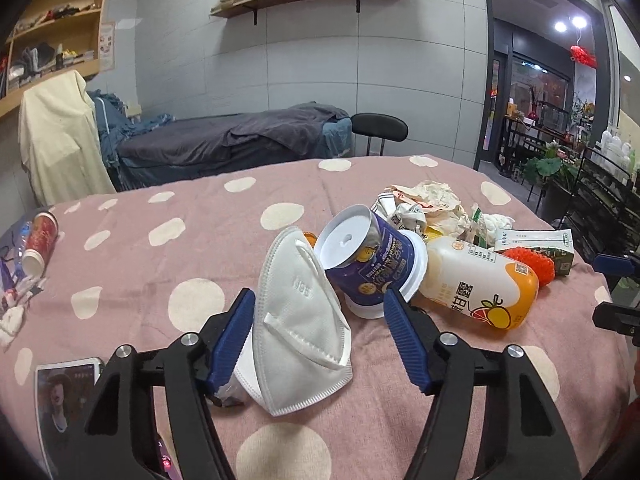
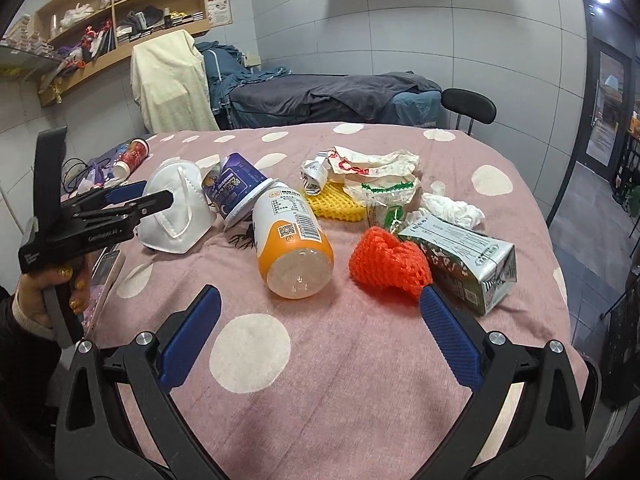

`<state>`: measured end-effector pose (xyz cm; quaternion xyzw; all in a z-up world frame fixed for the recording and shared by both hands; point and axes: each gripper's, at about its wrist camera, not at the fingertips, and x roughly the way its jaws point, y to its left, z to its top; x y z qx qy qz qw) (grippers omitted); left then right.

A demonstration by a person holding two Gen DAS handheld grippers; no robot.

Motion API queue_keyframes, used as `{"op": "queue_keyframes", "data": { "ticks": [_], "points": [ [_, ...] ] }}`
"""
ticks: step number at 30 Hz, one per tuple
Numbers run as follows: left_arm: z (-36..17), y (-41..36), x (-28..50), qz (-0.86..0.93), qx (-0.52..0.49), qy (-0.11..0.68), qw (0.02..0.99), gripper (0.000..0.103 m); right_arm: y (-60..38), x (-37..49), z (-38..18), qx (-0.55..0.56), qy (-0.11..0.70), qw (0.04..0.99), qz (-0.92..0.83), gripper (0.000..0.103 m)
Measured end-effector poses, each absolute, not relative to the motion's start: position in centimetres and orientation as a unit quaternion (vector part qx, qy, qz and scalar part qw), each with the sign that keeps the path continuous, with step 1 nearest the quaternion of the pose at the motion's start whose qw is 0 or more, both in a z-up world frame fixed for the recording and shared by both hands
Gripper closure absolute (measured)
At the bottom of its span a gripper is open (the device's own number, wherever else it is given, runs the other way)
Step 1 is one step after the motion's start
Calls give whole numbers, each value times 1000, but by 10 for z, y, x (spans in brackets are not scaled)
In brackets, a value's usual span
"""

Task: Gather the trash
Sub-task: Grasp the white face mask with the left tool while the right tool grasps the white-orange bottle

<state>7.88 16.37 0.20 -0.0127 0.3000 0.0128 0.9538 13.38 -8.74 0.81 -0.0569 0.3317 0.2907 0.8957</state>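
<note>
Trash lies on a pink dotted tablecloth [image 2: 340,360]. A white face mask [image 1: 300,320] stands between the open fingers of my left gripper [image 1: 320,300], touching the left pad; it also shows in the right wrist view [image 2: 176,212]. Behind it lie a purple cup [image 1: 372,256], an orange-and-white bottle [image 1: 476,284], orange foam net [image 2: 384,268], a green carton [image 2: 460,260], yellow net [image 2: 336,204] and crumpled wrappers [image 2: 376,176]. My right gripper [image 2: 320,304] is open and empty, just short of the bottle [image 2: 292,240] and the orange net.
A red cup [image 1: 40,240] and wrappers lie at the table's left edge. A phone [image 1: 64,400] lies at the front left. A white tissue [image 2: 452,206] sits behind the carton. A bed, black chair [image 1: 380,128] and shelves stand beyond the table.
</note>
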Motion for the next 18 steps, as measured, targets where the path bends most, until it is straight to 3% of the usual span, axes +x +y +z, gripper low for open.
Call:
{"op": "queue_keyframes", "data": {
  "ticks": [4,6,9,12,18],
  "points": [
    [-10,173,101,-12,-30,346,938,59,-78,157,10,-51,355,877,321,5],
    [-14,174,104,-28,-41,356,933,77,-72,169,12,-46,368,867,334,5],
    [-15,171,105,-35,-39,360,931,90,-58,186,12,-47,385,851,353,7],
    [-15,171,103,-35,-43,357,933,98,-38,203,9,-64,406,831,374,10],
    [-6,166,95,-36,-48,340,938,100,7,234,-8,-130,461,795,372,16]
  ]
}}
